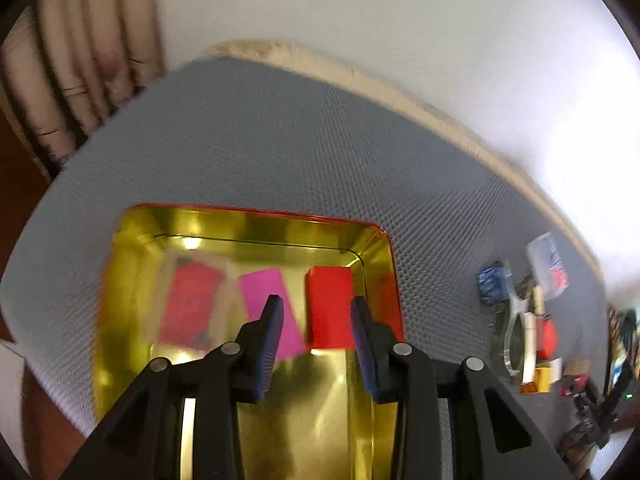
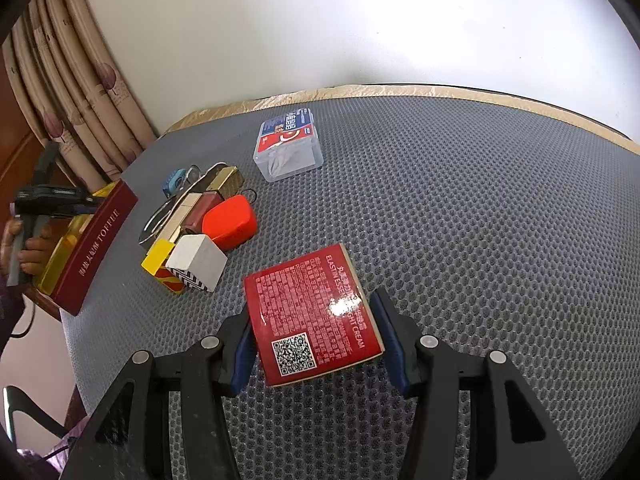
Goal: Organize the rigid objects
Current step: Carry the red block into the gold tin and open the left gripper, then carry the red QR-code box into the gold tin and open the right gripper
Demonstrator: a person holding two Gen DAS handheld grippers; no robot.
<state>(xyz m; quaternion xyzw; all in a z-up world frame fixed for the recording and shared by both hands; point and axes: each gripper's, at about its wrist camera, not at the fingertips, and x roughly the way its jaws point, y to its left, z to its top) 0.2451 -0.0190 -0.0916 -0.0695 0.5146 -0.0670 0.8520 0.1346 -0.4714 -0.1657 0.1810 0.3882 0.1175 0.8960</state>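
Observation:
In the left wrist view my left gripper [image 1: 316, 304] is open above a gold tin [image 1: 132, 280] with a red rim. In the tin lie a red box [image 1: 330, 308], a pink card [image 1: 272, 304] and a red packet [image 1: 190, 306]. The red box stands just ahead of the fingertips, apart from them. In the right wrist view my right gripper [image 2: 314, 312] is shut on a red cream box [image 2: 312, 316], held between both pads above the grey mat [image 2: 480, 220]. The tin [image 2: 96, 240], dark red outside, shows at the left with the left gripper [image 2: 88, 202] over it.
A cluster sits left of centre on the mat: an orange-red case [image 2: 230, 222], a white block [image 2: 198, 262], a yellow block [image 2: 158, 256], a brass lock [image 2: 228, 180], scissors [image 2: 160, 216]. A clear plastic box [image 2: 288, 148] stands further back. Curtain [image 2: 80, 92] and wall lie behind.

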